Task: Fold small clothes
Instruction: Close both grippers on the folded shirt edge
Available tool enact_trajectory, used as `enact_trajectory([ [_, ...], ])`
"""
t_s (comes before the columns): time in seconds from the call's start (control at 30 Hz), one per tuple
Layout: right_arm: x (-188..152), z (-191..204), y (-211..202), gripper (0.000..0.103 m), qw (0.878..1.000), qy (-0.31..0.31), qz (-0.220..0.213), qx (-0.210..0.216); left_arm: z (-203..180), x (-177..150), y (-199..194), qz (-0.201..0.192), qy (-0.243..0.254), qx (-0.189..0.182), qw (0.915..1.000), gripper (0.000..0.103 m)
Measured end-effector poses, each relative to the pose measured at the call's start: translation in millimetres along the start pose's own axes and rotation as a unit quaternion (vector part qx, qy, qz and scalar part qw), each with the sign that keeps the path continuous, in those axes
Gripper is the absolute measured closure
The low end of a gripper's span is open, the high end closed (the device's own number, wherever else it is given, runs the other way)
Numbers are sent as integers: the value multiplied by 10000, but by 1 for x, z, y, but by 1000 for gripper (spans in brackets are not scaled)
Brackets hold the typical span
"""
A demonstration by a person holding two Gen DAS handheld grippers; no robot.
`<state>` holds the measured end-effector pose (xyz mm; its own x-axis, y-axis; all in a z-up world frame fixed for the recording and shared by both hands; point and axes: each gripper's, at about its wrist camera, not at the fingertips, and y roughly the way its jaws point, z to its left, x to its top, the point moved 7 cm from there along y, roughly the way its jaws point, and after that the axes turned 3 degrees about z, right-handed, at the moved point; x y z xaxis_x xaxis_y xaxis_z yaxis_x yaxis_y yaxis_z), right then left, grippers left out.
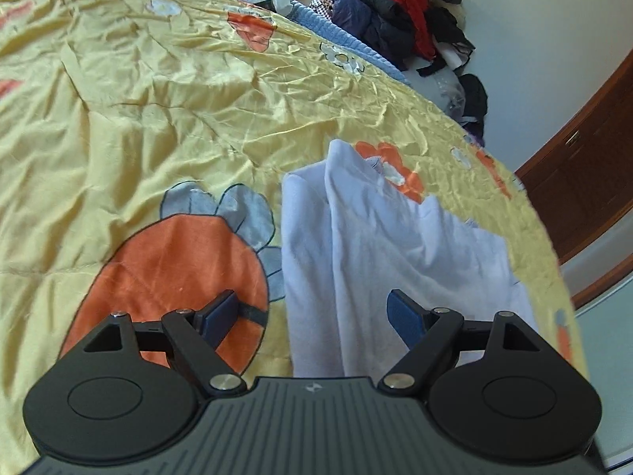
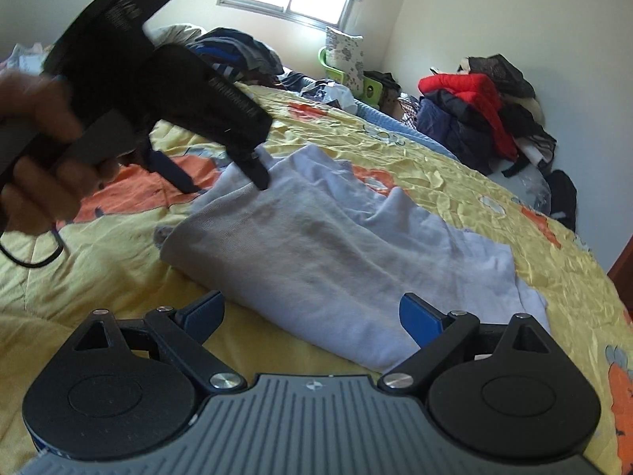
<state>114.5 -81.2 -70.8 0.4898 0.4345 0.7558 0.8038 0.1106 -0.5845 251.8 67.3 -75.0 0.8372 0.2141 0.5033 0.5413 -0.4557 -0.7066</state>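
A pale lilac-white garment [image 1: 379,253] lies rumpled and partly folded on the yellow quilt [image 1: 158,111]. My left gripper [image 1: 312,312] is open right above its near left edge, one finger over the quilt's orange patch, the other over the cloth. In the right wrist view the same garment [image 2: 336,253] lies ahead. My right gripper [image 2: 312,316] is open just above its near edge and holds nothing. The left gripper [image 2: 225,176] shows there too, open, with one fingertip [image 2: 261,182] touching the garment's far left fold.
A heap of dark and red clothes [image 2: 474,114] is piled at the far right against the wall. More clothes [image 2: 237,51] and a green chair [image 2: 356,79] stand by the window. The bed's right edge [image 1: 554,245] drops toward a brown wooden door [image 1: 585,166].
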Motion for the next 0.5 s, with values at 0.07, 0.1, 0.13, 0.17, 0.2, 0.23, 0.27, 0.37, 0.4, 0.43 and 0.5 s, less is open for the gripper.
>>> enact_trajectory([
  [0.07, -2, 8, 1, 9, 9998, -169, 23, -38, 0, 6, 5, 83, -66, -154, 9998, 20],
  [0.1, -2, 12, 2, 9, 9997, -248, 31, -75, 0, 9, 7, 121, -103, -246, 9996, 20],
  [0.13, -3, 15, 3, 9, 9994, -316, 32, -116, 0, 12, 10, 163, -144, -340, 9992, 20],
  [0.17, -3, 18, 5, 9, 9991, -379, 34, -167, 0, 15, 13, 196, -193, -423, 9987, 20],
  [0.2, -2, 21, 6, 9, 9988, -431, 25, -212, 0, 17, 15, 217, -244, -515, 9981, 20],
  [0.23, -1, 23, 7, 9, 9985, -485, -5, -266, -1, 20, 18, 251, -271, -617, 9974, 20],
  [0.27, 0, 26, 8, 9, 9980, -545, -32, -327, -2, 22, 22, 289, -299, -721, 9965, 20],
  [0.37, 5, 34, 13, 9, 9962, -713, -97, -500, -5, 29, 30, 333, -368, -940, 9943, 20],
  [0.4, 7, 35, 14, 9, 9954, -765, -118, -565, -7, 31, 33, 354, -371, -1002, 9936, 20],
  [0.43, 8, 36, 16, 9, 9945, -821, -138, -633, -7, 32, 37, 366, -389, -1061, 9929, 20],
  [0.5, 11, 40, 19, 9, 9925, -935, -182, -760, -8, 36, 41, 371, -427, -1177, 9914, 20],
])
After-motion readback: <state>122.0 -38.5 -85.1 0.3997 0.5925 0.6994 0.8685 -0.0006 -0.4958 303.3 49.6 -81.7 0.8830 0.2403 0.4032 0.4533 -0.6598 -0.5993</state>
